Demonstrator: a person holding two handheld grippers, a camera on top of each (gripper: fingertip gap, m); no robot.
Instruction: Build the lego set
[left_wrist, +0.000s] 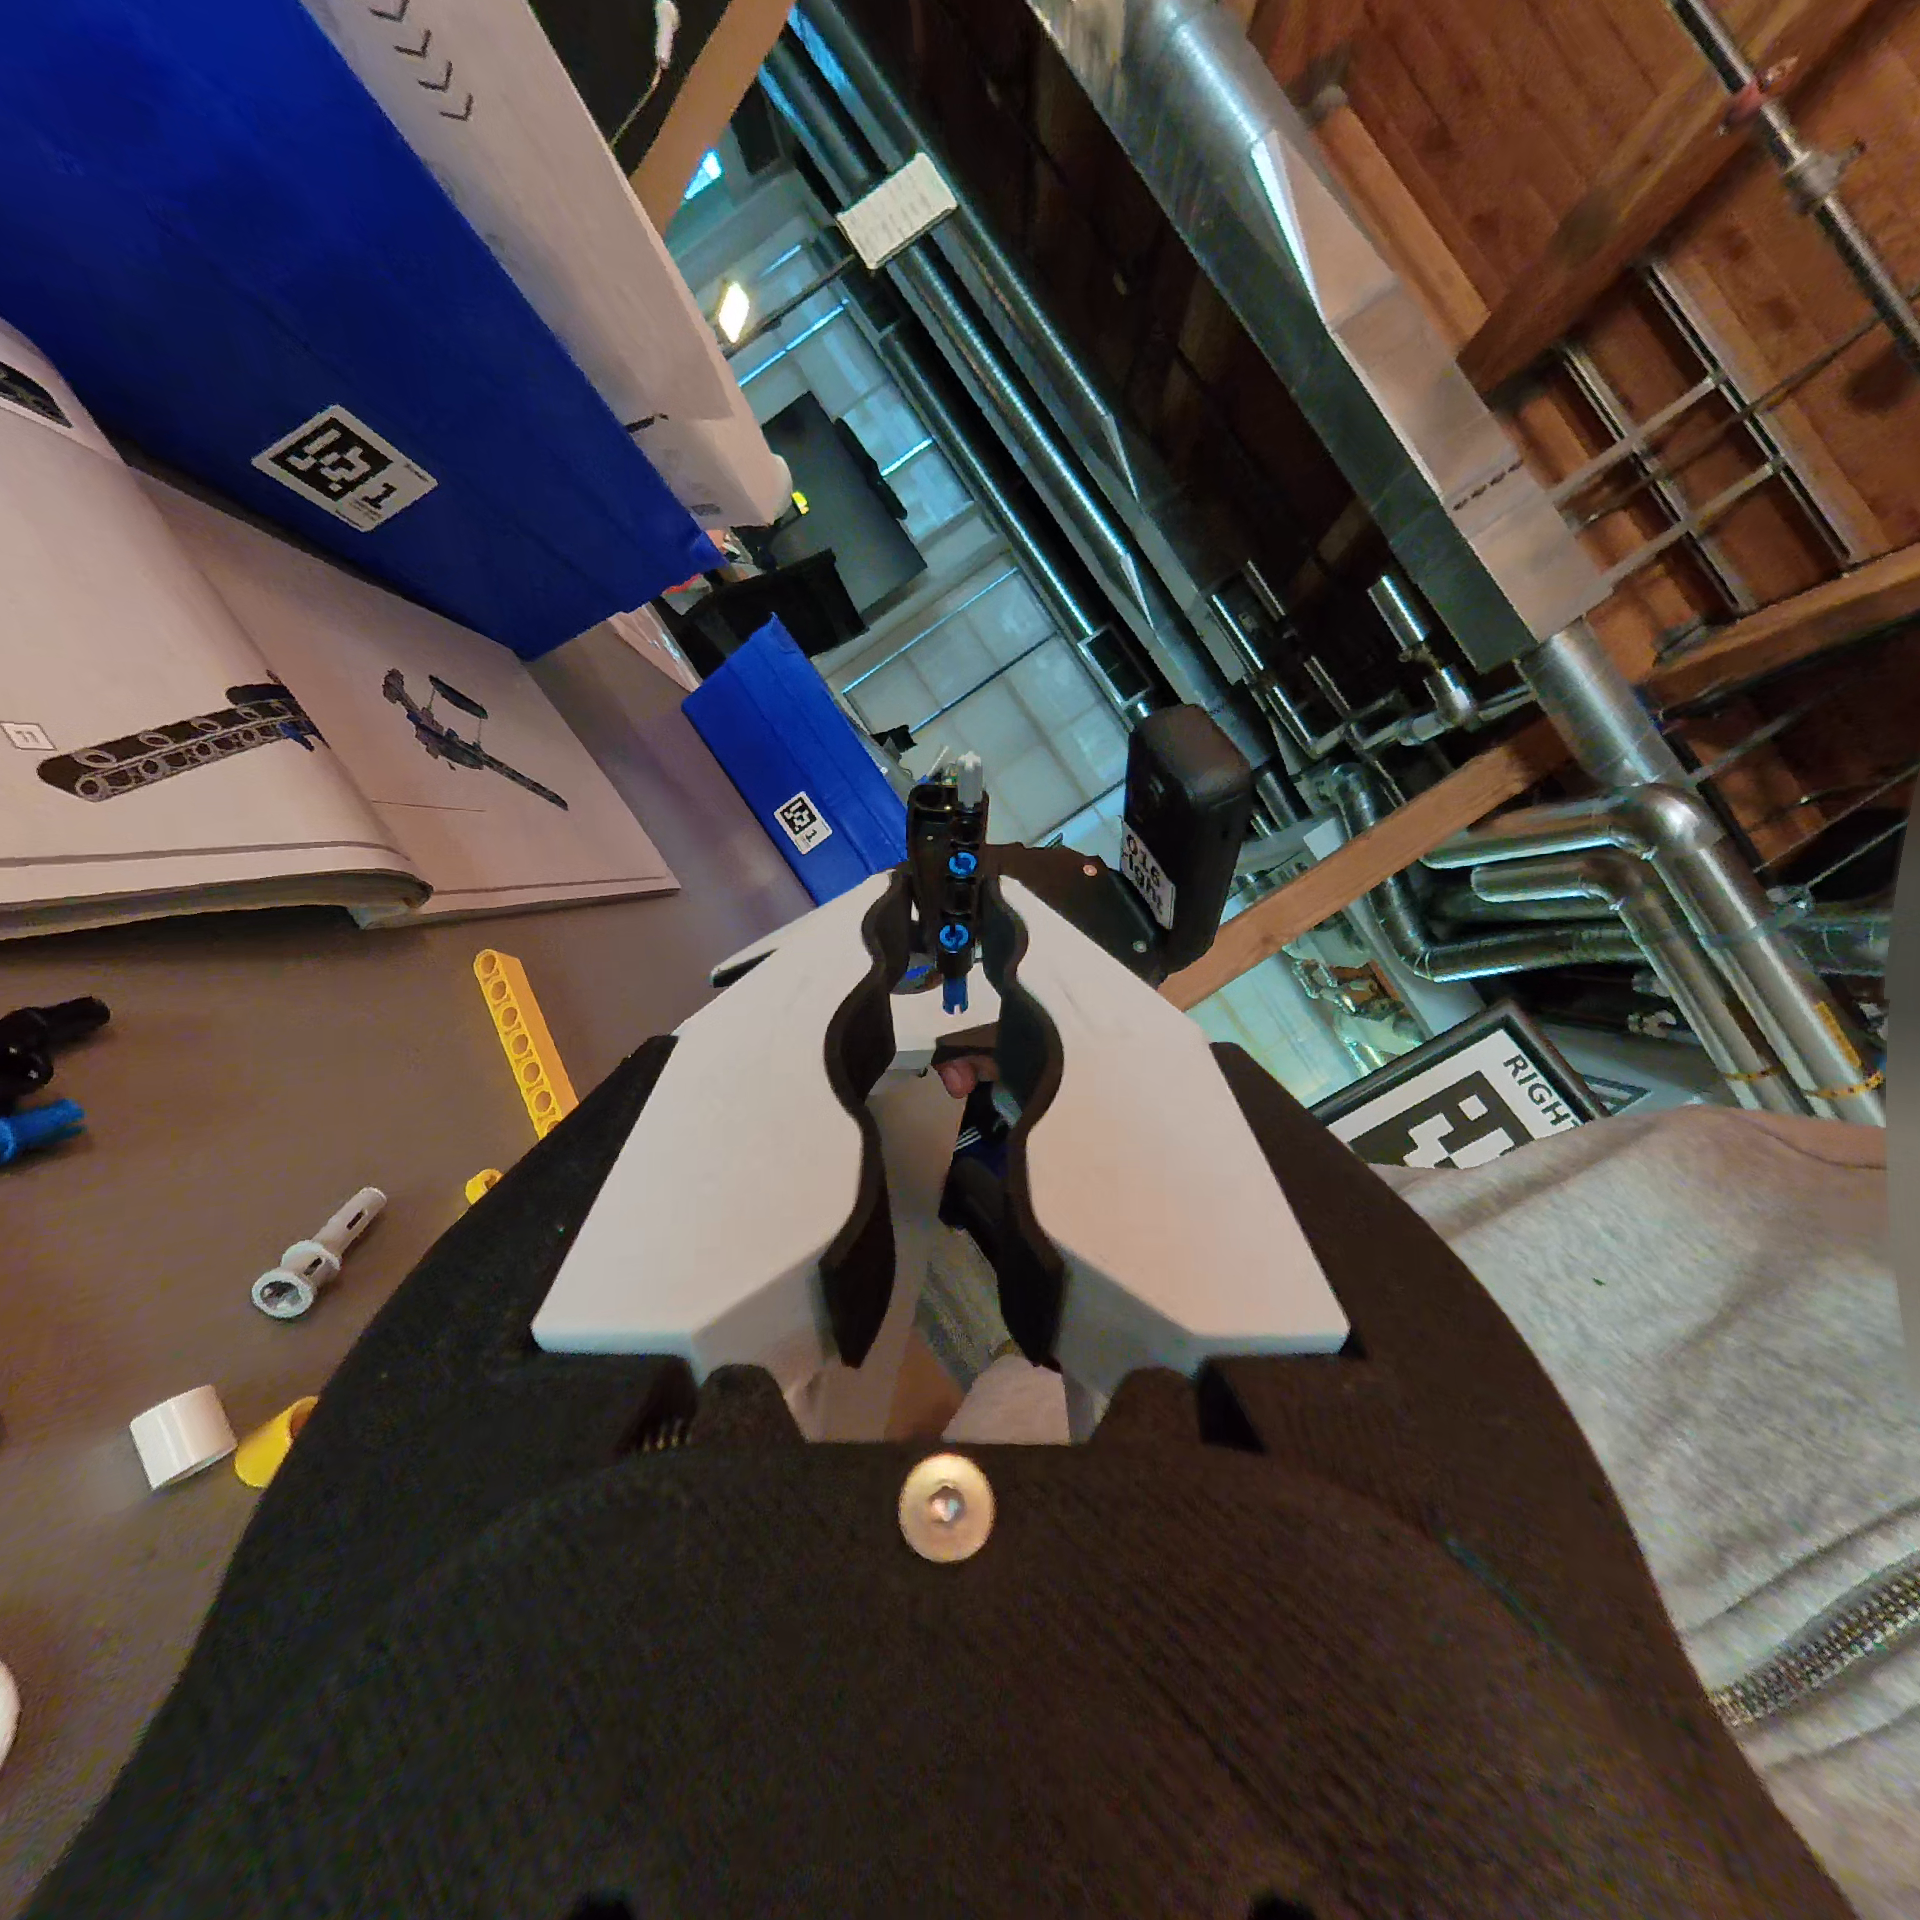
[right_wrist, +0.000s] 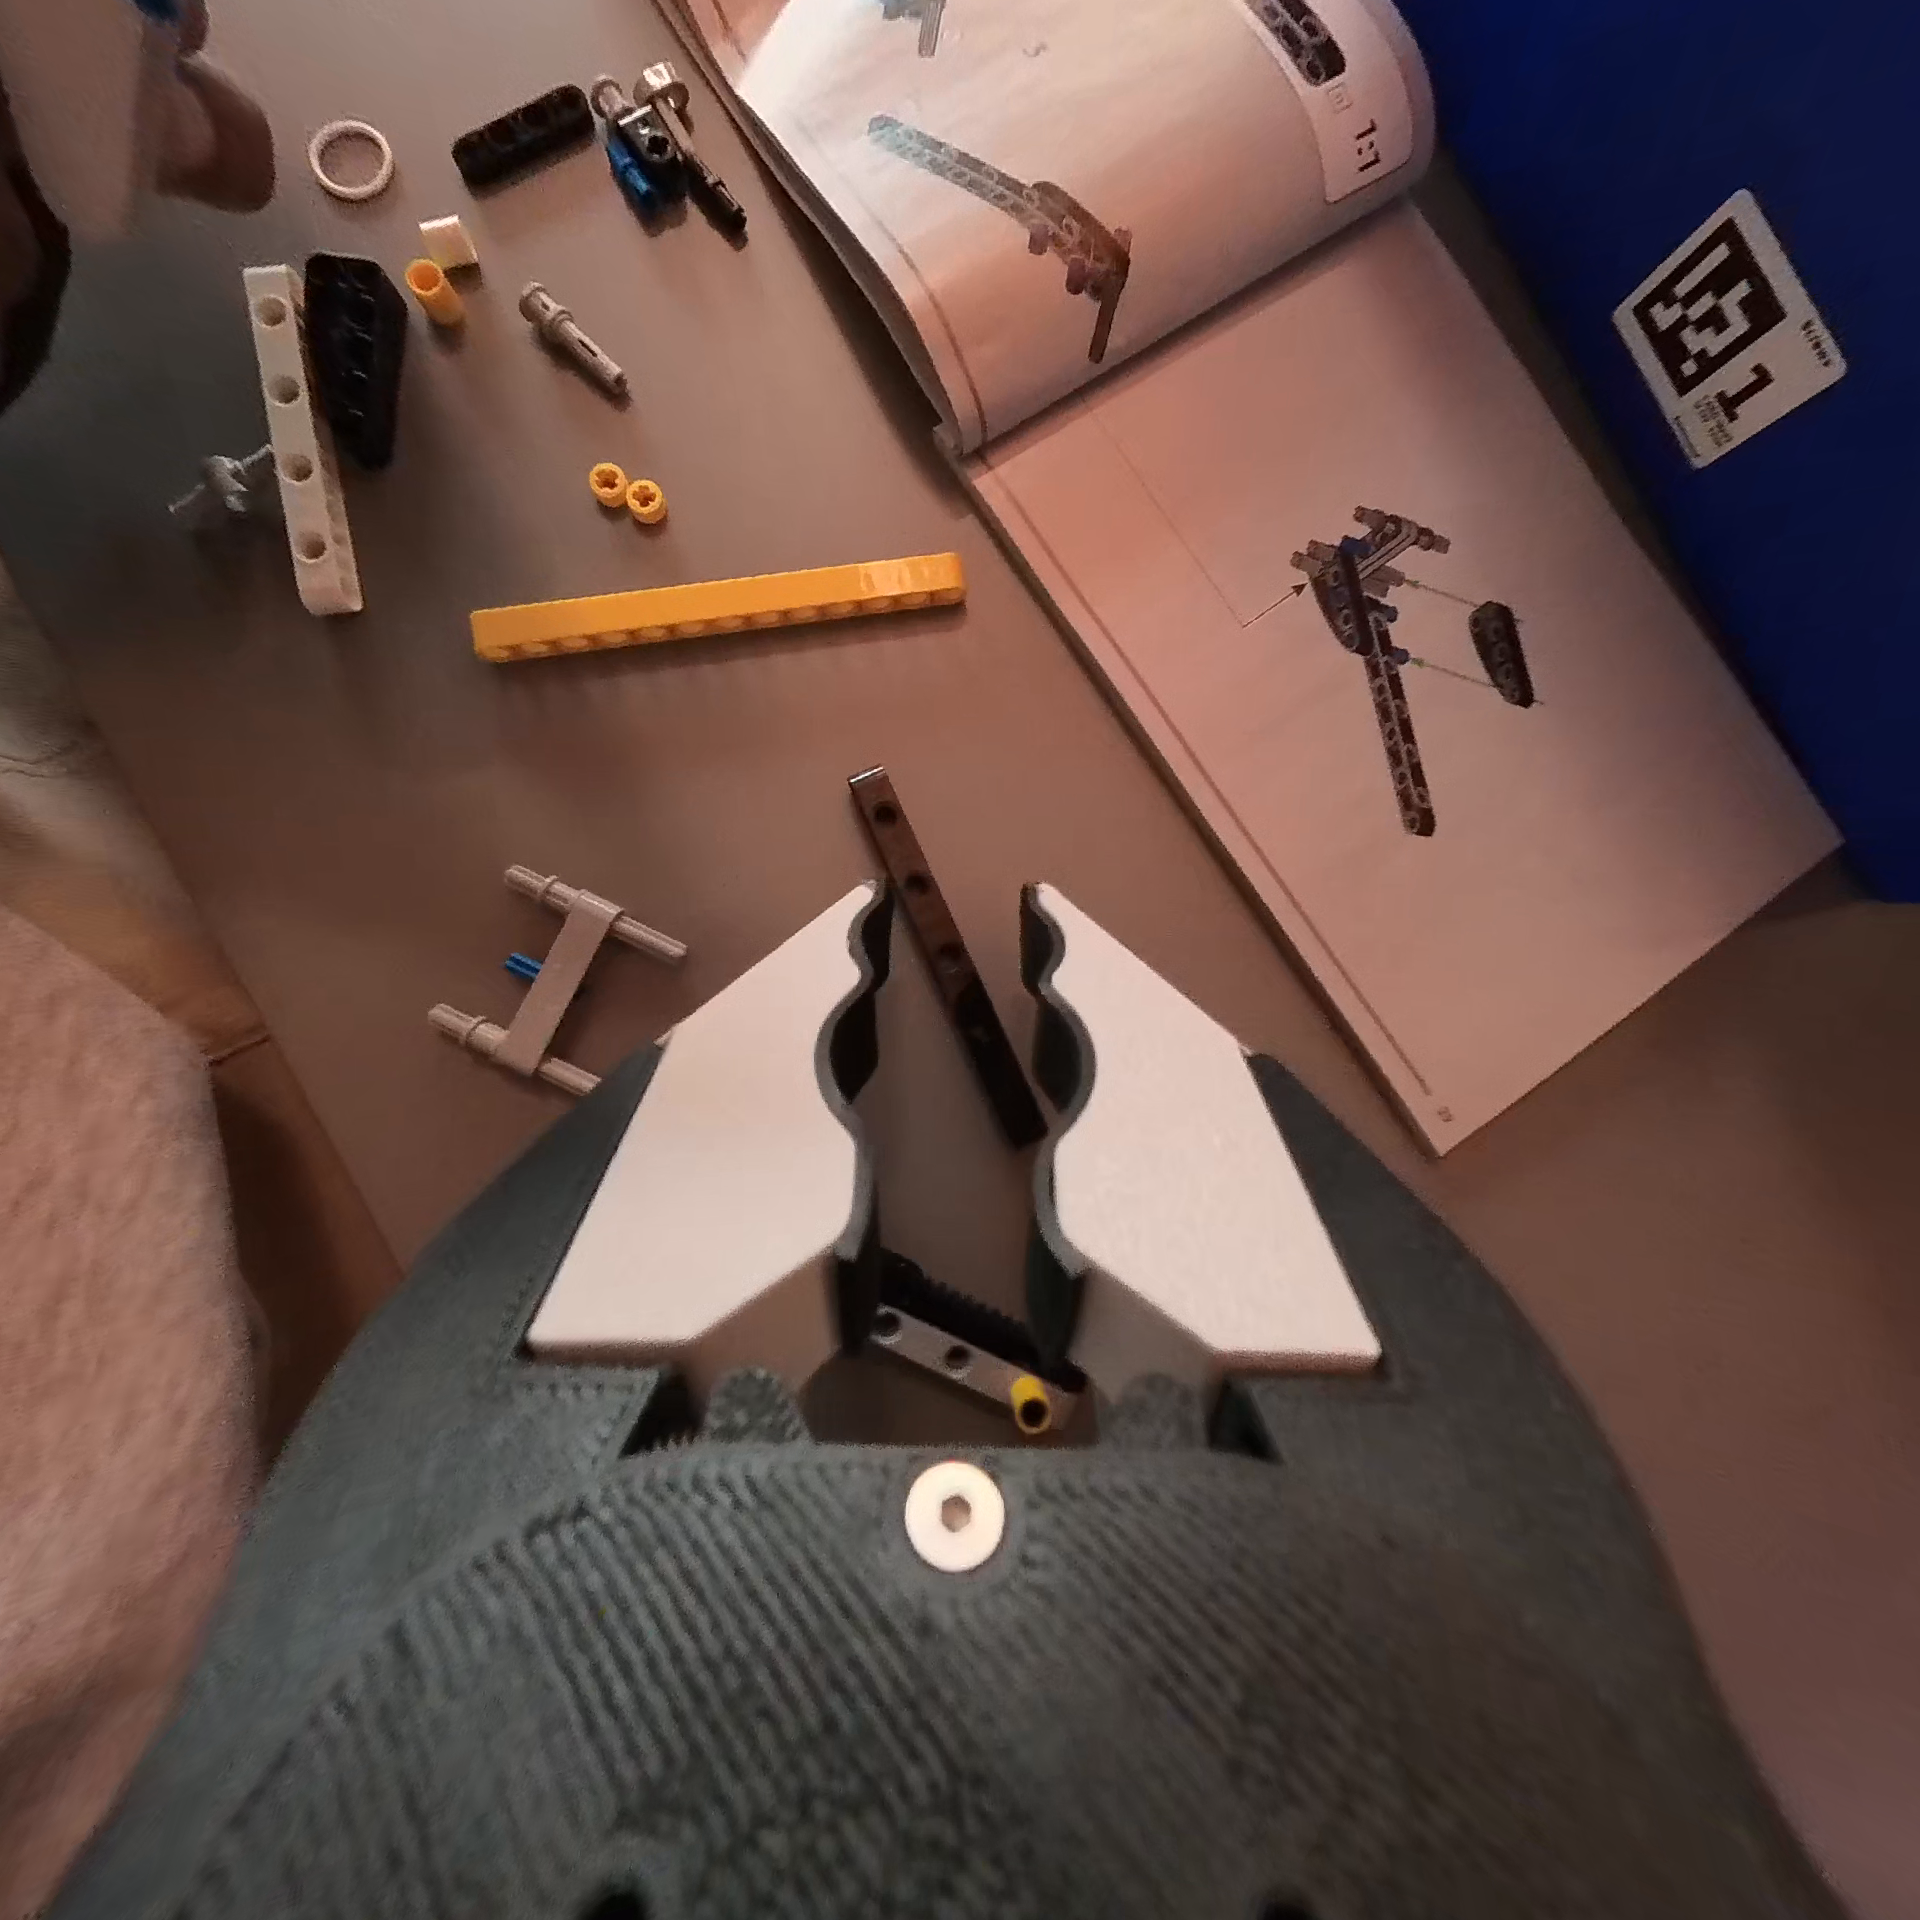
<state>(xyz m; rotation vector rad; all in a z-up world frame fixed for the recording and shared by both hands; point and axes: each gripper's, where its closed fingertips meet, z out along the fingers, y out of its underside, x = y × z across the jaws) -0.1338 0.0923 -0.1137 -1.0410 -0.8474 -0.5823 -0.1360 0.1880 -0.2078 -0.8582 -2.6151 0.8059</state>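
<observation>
My left gripper (left_wrist: 951, 894) is shut on a small black Lego assembly (left_wrist: 948, 852) with blue pins, held up in the air away from the table. My right gripper (right_wrist: 951, 894) is open just above the table. A long black beam (right_wrist: 940, 951) lies slanted between its fingers, seemingly on the table. A grey beam with a yellow pin (right_wrist: 961, 1356) and a black toothed piece sit near the finger roots. A long yellow beam (right_wrist: 717, 603) lies ahead; it also shows in the left wrist view (left_wrist: 520, 1029). The right gripper's body (left_wrist: 1179, 831) shows beyond my left fingertips.
An open instruction booklet (right_wrist: 1351, 623) lies at the right against a blue bin (right_wrist: 1714, 208). Loose parts lie at the left: a white beam (right_wrist: 301, 436), a black panel (right_wrist: 353, 353), a grey frame with pins (right_wrist: 561, 977), yellow bushes (right_wrist: 629, 488), a grey pin (right_wrist: 571, 338). My right fingertips sit around 15 cm from my left ones.
</observation>
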